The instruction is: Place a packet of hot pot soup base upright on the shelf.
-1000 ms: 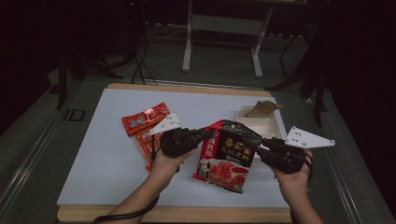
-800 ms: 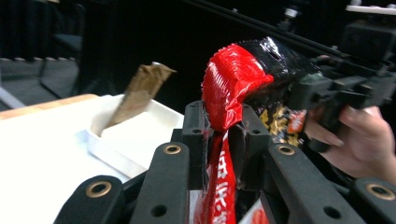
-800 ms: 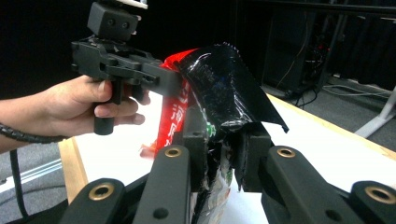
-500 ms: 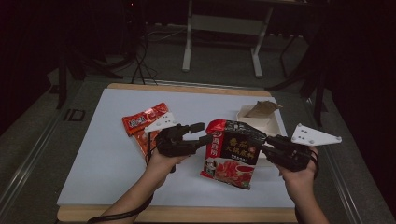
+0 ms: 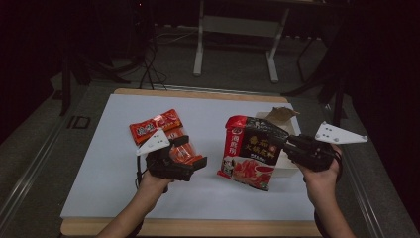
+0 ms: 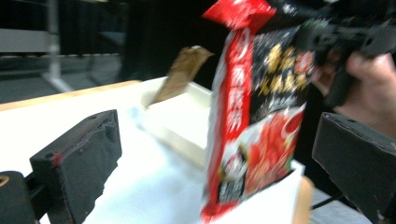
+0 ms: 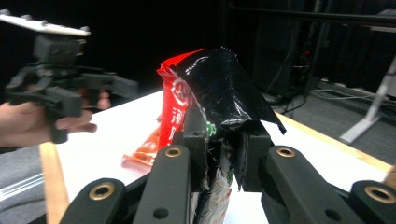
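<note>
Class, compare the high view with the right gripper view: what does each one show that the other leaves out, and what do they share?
High view alone: the whole white table, the open cardboard box behind the big pouch, both forearms, and the printed front of the pouch.

Right gripper view alone: a close look at the right claw pinching the pouch's black edge between its jaws.

Both: the red and black pouch held upright, the left claw, and the small orange packets on the table.

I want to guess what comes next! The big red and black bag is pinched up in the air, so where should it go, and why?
Probably down into the white box behind it: the right gripper holds the bag upright by its edge, and the left gripper is open, off it.
</note>
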